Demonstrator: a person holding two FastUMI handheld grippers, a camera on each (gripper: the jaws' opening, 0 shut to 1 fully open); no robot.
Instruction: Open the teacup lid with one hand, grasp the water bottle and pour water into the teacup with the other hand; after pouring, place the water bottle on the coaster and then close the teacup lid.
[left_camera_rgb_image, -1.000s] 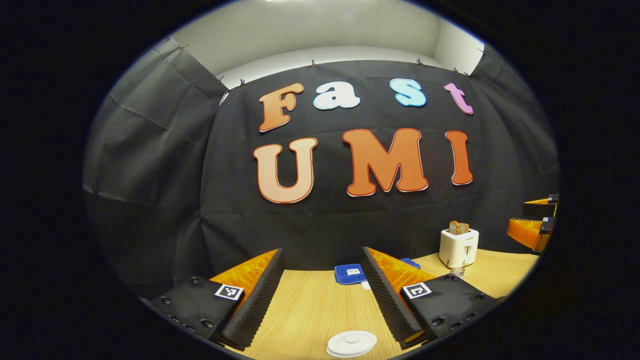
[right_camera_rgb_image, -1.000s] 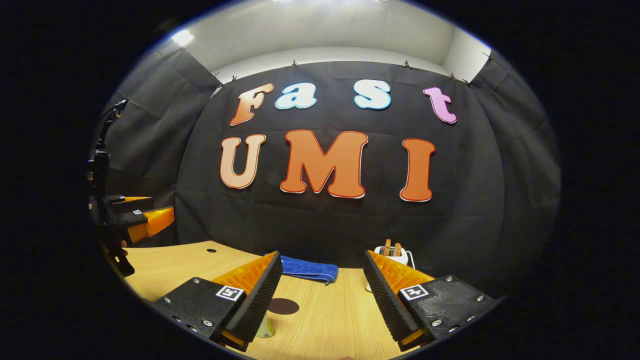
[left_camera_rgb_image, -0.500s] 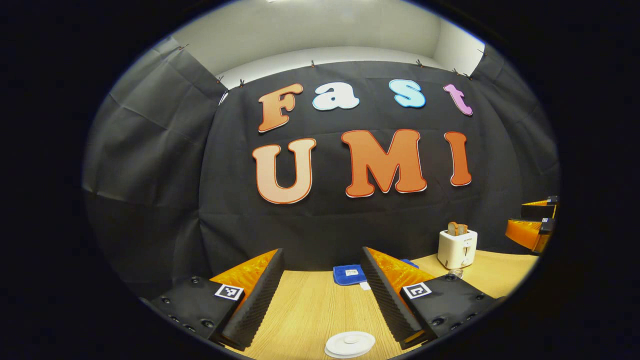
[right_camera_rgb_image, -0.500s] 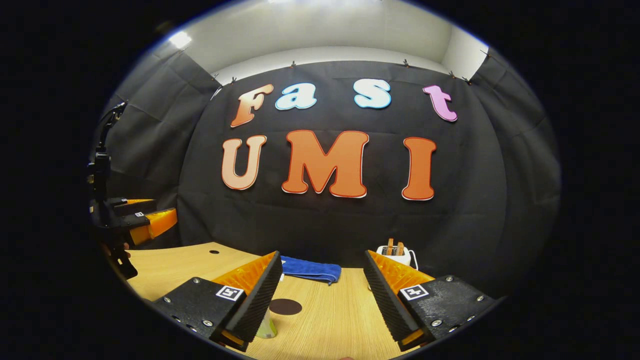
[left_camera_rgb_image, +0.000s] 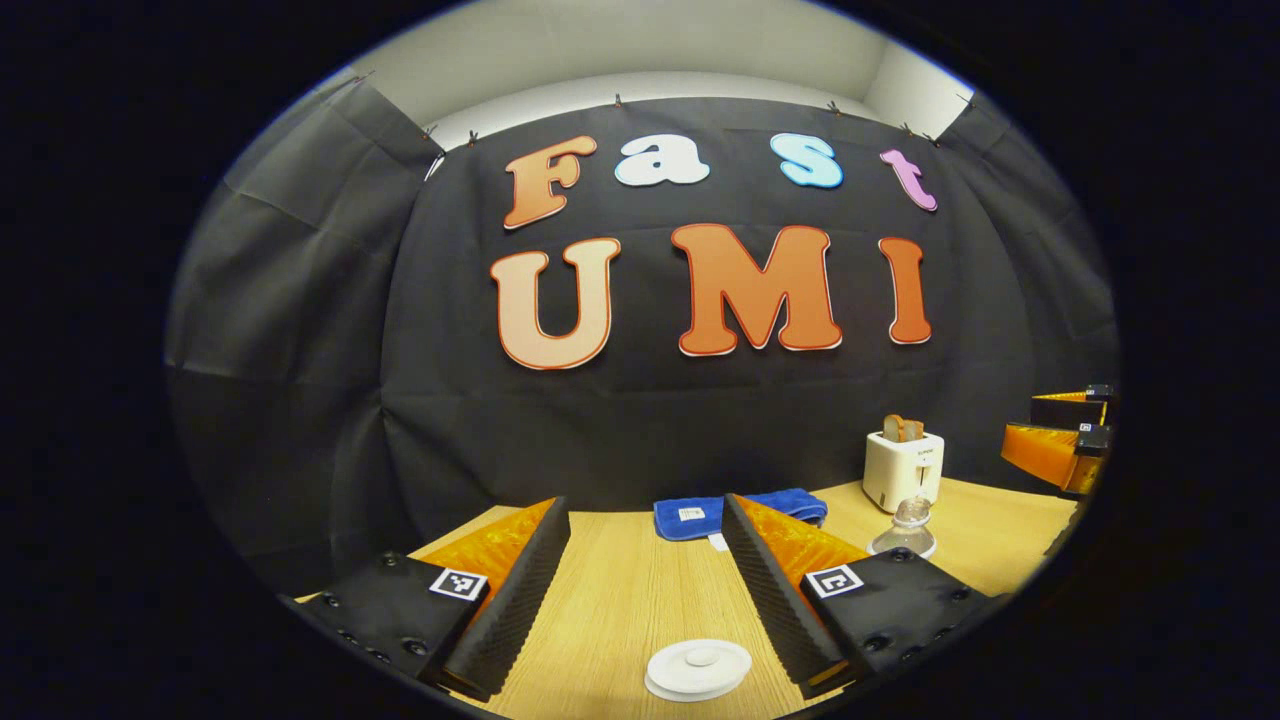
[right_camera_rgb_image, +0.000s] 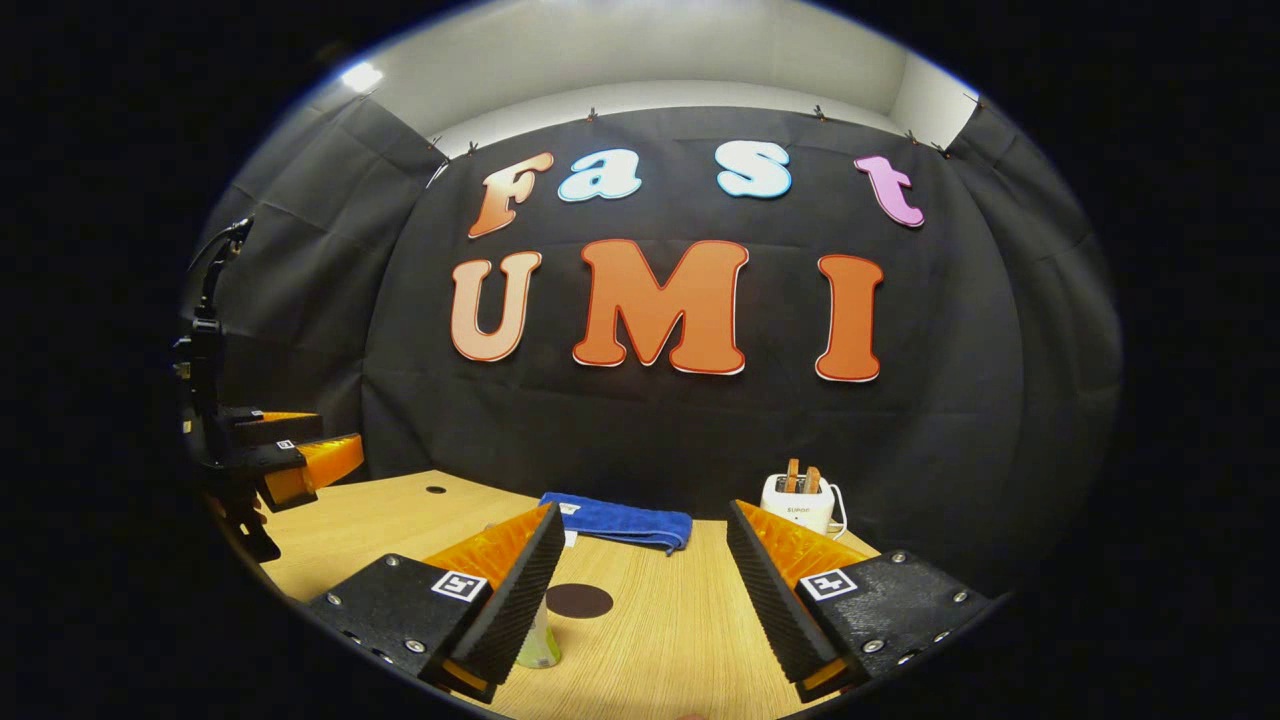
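Left gripper view: left gripper spread wide, holding nothing, above the white teacup lid near on the wooden table; lid untouched.
Far right: clear water bottle before the toaster.
Right gripper view: right gripper spread, empty; dark coaster bare between its fingers.
Progress: nothing done yet, I judge.

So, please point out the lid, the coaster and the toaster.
lid (left_camera_rgb_image: 699, 665), left gripper view, its flat top.
coaster (right_camera_rgb_image: 579, 600), right gripper view, its middle.
toaster (left_camera_rgb_image: 903, 470), left gripper view, its front face.
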